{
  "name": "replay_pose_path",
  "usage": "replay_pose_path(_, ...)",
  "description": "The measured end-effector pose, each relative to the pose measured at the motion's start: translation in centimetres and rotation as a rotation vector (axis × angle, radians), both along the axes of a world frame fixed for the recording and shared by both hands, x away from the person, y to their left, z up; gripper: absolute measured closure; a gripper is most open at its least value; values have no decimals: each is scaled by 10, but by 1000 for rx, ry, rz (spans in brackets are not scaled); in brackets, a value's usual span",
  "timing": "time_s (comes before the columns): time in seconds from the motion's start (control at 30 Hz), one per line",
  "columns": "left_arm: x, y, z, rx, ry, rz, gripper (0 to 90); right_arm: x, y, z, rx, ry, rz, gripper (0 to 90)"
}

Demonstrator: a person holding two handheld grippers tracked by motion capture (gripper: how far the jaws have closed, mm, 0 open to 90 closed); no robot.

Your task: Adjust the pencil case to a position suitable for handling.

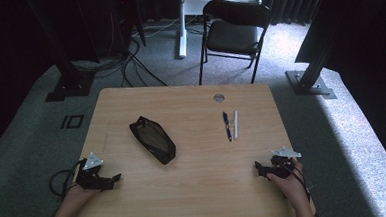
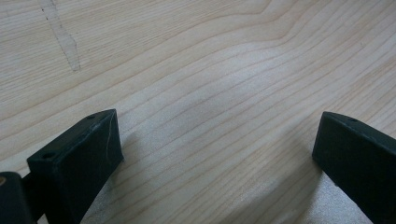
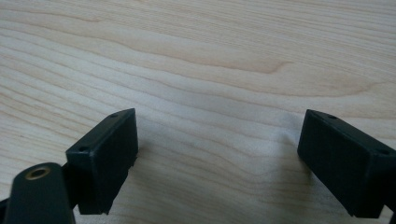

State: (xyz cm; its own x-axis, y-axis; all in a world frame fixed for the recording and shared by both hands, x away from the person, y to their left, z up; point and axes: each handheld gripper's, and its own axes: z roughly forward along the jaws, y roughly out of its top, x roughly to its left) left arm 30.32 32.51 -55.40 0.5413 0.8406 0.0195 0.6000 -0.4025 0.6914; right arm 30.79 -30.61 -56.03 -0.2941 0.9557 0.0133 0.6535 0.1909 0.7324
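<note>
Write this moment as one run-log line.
left tongs: open, empty | right tongs: open, empty | black pouch, two pens: untouched on table

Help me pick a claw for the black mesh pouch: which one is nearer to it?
The left. The left claw sits just below and left of the black mesh pouch, with open jaws. The right claw rests far off near the table's right edge, beyond the two pens.

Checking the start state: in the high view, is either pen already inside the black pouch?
No, the dark pen and the white pen lie side by side on the table, apart from the black pouch.
</note>
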Motion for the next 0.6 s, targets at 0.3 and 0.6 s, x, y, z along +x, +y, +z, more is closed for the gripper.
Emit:
replay_pose_path(0.3, -1, 0, 0, -1, -1, -23, 16, 0, 0, 0, -1, 0, 5, 117)
replay_pose_path(0.6, -1, 0, 0, 0, -1, -28, 16, -2, 20, 1, 10, -7, 21, 128)
